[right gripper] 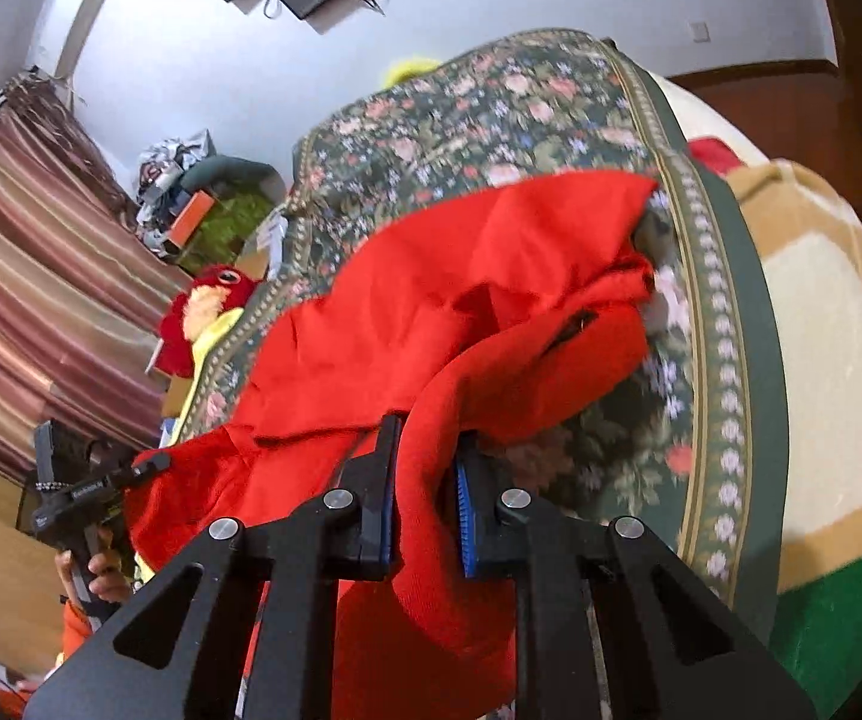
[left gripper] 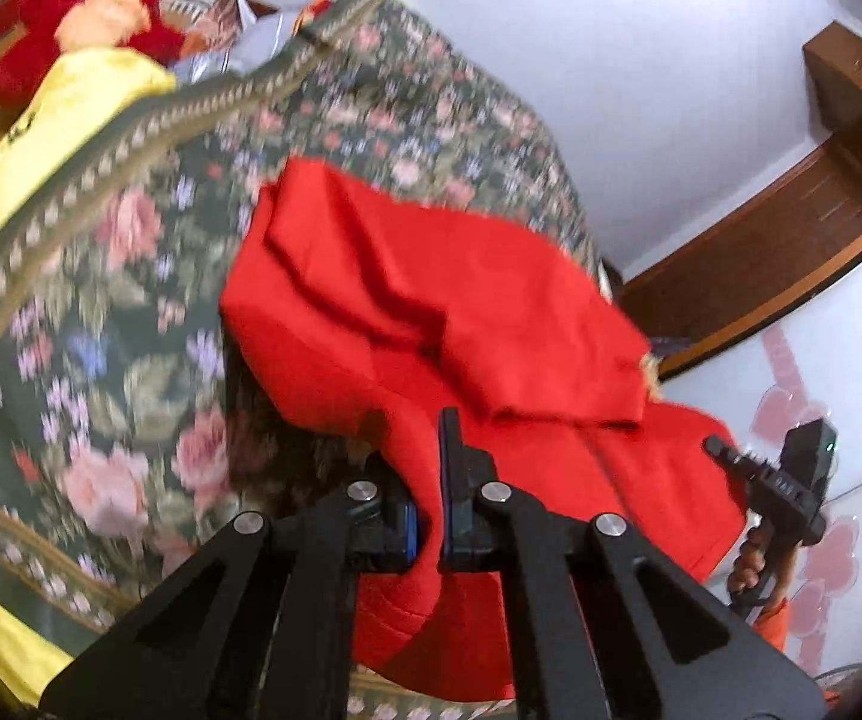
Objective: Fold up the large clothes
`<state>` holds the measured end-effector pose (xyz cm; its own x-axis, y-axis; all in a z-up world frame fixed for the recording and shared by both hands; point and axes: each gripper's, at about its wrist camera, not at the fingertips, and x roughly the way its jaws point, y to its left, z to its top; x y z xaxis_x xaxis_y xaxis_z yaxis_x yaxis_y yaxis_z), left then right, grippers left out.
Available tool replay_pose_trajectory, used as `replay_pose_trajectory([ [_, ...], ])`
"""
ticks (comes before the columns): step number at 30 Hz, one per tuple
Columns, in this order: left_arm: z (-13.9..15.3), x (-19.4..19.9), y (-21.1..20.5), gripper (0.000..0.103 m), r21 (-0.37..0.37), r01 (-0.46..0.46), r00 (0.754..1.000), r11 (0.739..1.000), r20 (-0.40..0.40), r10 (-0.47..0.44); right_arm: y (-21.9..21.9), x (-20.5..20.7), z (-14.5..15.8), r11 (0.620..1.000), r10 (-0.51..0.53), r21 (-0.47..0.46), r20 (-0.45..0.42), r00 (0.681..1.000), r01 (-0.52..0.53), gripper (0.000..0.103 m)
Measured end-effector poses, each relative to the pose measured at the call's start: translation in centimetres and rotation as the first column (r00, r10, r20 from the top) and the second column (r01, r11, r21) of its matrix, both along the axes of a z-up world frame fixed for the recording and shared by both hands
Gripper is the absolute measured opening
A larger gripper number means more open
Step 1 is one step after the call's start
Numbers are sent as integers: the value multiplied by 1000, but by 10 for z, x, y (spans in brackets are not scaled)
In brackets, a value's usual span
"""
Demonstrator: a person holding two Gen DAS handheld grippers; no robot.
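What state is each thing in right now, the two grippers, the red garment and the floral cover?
Left gripper: jaws shut on the red garment's near edge.
Right gripper: jaws shut on a thicker bunch of the same edge.
Red garment: rumpled, near edge lifted, far part lying on the cover.
Floral cover: spread flat under the garment.
Red plush toy: lying beyond the cover.

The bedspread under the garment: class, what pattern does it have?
The bedspread is dark green with pink roses, clearest in the left wrist view.
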<state>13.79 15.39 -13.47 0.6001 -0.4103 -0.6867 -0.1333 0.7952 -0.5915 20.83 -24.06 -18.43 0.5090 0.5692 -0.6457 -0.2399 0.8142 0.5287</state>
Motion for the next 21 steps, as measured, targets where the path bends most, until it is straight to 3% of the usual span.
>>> replay_pose_trajectory([
  [9,27,50,30,4,61,-99,992,993,85,94,-2,44,22,998,-64,27,66,996,62,14],
  [16,10,102,48,4,70,-169,985,983,57,165,-5,88,26,994,-106,47,61,992,103,14],
  [21,-2,138,41,4,156,-164,986,974,38,160,1,114,24,993,-115,28,63,991,113,14],
])
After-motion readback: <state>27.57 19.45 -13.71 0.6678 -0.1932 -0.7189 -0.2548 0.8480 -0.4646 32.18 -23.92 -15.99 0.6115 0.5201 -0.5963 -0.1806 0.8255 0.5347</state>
